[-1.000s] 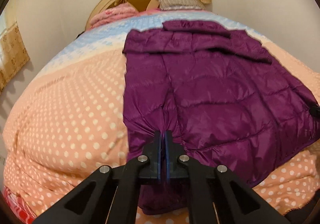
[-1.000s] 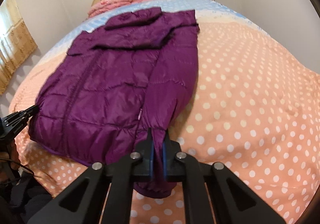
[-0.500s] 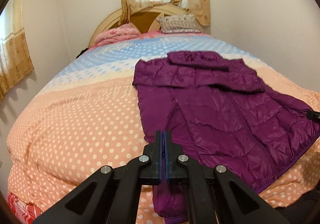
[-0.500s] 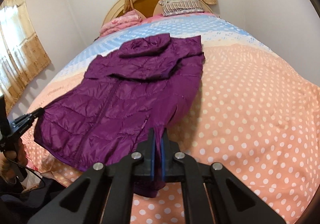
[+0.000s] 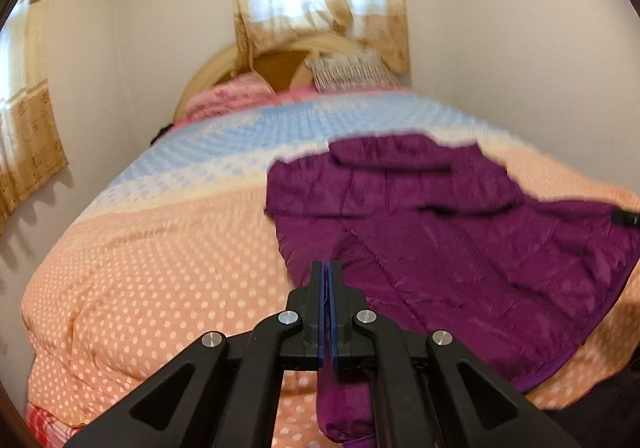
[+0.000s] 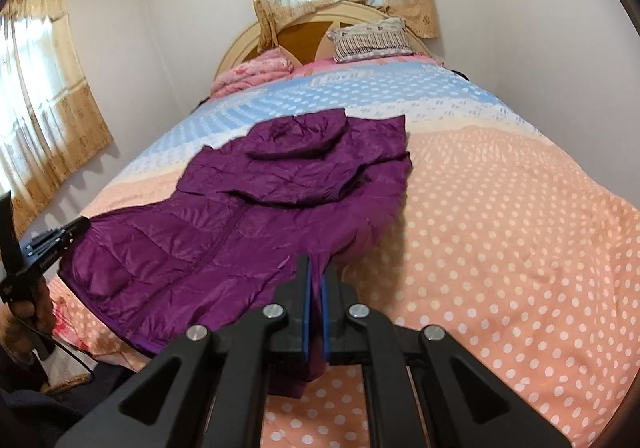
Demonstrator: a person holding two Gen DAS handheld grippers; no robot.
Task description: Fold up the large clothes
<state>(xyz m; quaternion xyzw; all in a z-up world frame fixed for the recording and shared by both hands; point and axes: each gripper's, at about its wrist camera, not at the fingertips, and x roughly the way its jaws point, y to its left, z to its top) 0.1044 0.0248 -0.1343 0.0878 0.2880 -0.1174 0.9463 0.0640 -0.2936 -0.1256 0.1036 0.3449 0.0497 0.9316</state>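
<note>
Window daylight, motion blur, fisheye edges

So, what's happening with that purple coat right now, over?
Both grippers, left and right, shut on the jacket hem. Hem lifted off the bed. Nothing in the way.

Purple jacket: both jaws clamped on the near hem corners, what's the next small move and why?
Probably carry both corners forward toward the hood. The left gripper and right gripper are each shut on a bottom corner of the purple jacket; the hem is raised off the bedspread, while the hood end lies flat. That would fold it in half.
</note>
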